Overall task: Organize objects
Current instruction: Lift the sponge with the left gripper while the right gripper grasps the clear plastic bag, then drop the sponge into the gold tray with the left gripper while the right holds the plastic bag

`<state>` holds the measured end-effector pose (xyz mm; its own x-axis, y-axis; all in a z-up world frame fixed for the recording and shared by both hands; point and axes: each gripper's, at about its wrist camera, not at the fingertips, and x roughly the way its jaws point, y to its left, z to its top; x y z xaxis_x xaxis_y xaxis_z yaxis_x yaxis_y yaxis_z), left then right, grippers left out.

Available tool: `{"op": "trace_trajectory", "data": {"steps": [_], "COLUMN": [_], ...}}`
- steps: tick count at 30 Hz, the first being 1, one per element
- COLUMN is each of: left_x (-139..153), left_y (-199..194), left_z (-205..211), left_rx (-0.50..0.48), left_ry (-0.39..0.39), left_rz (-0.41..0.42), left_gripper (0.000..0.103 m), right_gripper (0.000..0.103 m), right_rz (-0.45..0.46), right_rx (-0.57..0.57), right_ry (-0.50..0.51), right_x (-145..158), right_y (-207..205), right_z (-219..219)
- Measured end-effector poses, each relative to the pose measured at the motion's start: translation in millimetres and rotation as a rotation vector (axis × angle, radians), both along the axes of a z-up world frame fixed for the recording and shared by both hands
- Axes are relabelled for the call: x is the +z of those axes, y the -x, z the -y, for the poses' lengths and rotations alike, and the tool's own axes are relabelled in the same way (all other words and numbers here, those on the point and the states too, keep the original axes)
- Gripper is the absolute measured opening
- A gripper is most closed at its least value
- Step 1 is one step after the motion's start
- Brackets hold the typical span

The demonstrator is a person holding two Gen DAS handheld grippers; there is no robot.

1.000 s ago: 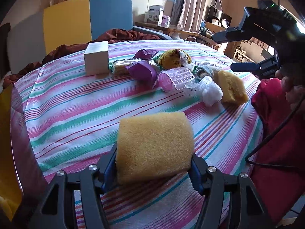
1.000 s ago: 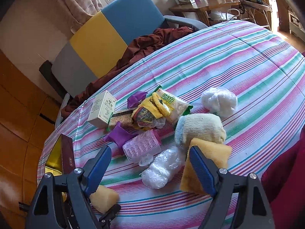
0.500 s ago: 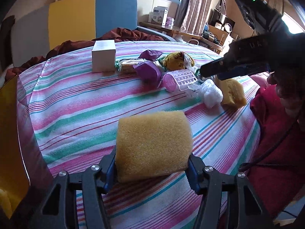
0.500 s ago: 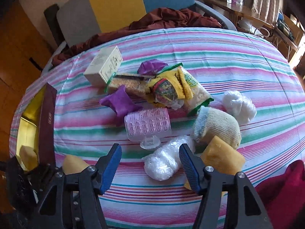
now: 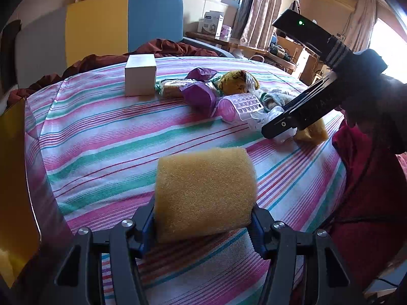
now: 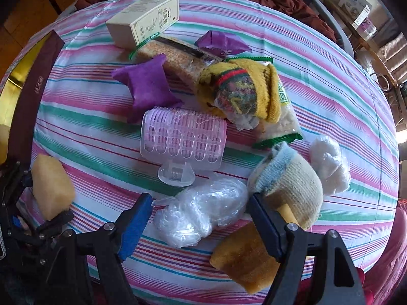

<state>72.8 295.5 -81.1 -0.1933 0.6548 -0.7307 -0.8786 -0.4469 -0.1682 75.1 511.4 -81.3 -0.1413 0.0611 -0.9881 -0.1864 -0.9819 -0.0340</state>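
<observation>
1. A round table covered with a pink, green and white striped cloth (image 6: 318,58) carries a cluster of small things.
2. A cream rectangular cardboard box (image 6: 145,20) lies at the far side, touching a clear packet of beige crackers (image 6: 173,53).
3. A crumpled purple foil wrapper (image 6: 221,42) and a purple fabric cushion (image 6: 148,85) lie near it.
4. A pink plastic hair roller in a clear clip (image 6: 183,139) lies in the middle.
5. A crumpled clear plastic bag (image 6: 201,216), a rolled cream sock with a blue cuff (image 6: 290,183), a white wad (image 6: 329,167) and a yellow-brown sponge block (image 6: 244,256) lie nearer.
6. A dark red box with a gold lining (image 6: 30,84) sits at the left edge.
</observation>
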Motion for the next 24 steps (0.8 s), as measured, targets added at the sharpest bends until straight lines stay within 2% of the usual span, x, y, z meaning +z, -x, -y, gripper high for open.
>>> {"op": "trace_trajectory", "data": {"steps": [1, 4, 11, 14, 16, 18, 19, 20, 24], "left_x": [0, 0, 0, 2, 6, 14, 21, 29, 60], "left_y": [0, 0, 1, 0, 0, -2, -4, -6, -4], "left_z": [0, 1, 2, 3, 5, 9, 12, 14, 28], "left_rx": [0.000, -0.003, -0.003, 0.000, 0.010, 0.013, 0.011, 0.009, 0.043], "left_ry": [0.000, -0.005, -0.017, -0.019, -0.025, -0.043, -0.058, -0.073, -0.131], "left_rz": [-0.001, -0.004, -0.001, -0.001, -0.005, -0.014, -0.027, -0.045, -0.059], "left_gripper": [0.061, 0.061, 0.060, 0.060, 0.059, 0.059, 0.059, 0.059, 0.060], "right_gripper": [0.062, 0.058, 0.056, 0.056, 0.056, 0.056, 0.055, 0.048, 0.045], "right_rz": [0.021, 0.029, 0.012, -0.066, -0.088, -0.135, -0.140, -0.131, -0.141], "right_rx": [0.004, 0.007, -0.009, -0.037, -0.068, -0.087, -0.092, -0.093, -0.086], "right_ry": [0.003, -0.017, 0.032, 0.115, 0.138, 0.171, 0.163, 0.130, 0.096], "right_x": [-4, -6, -5, 1, -1, -6, -11, -16, -15], "right_y": [0, 0, -14, -14, -10, -6, -5, -3, -4], "right_z": [1, 3, 24, 29, 32, 34, 35, 35, 41]}}
